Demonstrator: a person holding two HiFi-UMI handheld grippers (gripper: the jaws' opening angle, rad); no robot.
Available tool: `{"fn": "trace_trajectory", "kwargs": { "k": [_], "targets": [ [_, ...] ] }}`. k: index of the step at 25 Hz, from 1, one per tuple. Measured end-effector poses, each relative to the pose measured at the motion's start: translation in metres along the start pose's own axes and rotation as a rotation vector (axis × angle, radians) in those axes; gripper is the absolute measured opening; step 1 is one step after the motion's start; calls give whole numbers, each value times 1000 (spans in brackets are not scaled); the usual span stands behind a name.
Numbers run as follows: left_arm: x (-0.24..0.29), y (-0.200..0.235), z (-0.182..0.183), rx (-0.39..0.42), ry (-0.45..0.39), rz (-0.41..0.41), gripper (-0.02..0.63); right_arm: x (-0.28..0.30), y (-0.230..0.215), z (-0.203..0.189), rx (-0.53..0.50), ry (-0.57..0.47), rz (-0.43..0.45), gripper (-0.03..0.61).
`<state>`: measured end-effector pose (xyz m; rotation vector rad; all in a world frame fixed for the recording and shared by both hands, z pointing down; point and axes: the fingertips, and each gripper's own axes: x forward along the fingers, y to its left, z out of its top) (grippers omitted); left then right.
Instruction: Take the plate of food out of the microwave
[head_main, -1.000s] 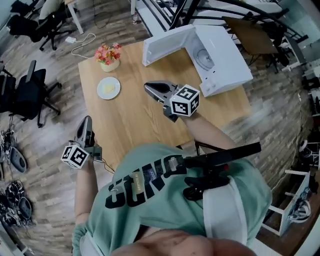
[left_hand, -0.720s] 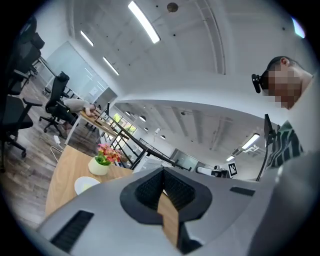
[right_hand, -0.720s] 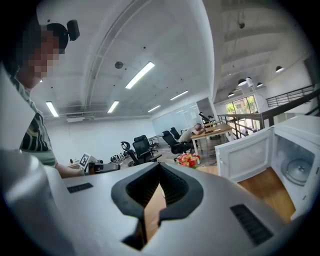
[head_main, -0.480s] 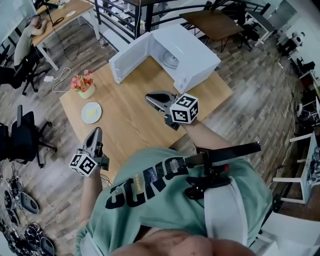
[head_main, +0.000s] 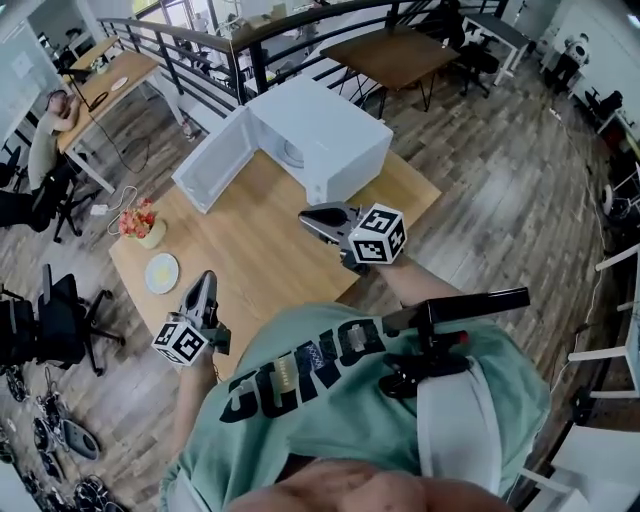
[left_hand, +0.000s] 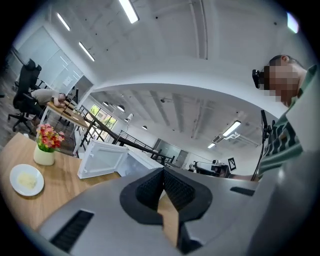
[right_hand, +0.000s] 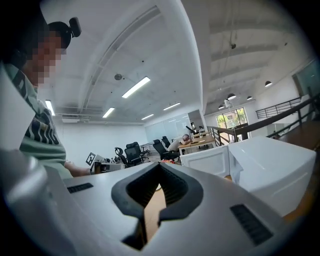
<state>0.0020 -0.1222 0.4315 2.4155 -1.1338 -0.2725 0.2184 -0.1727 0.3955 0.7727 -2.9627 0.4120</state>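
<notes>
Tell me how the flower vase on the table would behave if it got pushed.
The vase looks short and squat, so it would probably slide on the wooden table rather than tip. The flowers spread wider than it, so a high push might topple it.

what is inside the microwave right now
The microwave has its door open. Only a sliver of the cavity shows, with what looks like a round pale turntable; the casing covers the rest. A plate of food sits out on the table.
</notes>
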Motion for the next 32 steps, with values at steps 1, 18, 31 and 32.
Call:
{"fn": "trace_trajectory", "kwargs": {
  "k": [1,18,31,32],
  "targets": [
    [13,-12,-7,7,7,-6,5,-15,-8,1,5,-7,-1,6],
    [86,-72,-25,52,117,-88,5,-92,-41,-23,41,-67,-68,6],
    [87,-63,-20,51,128,-125,5,-81,-35,-20,28,-66,-77,6],
    [87,-62,-19,51,128,-127,4,-80,-35,-19,26,-66,-76,6]
  ]
}}
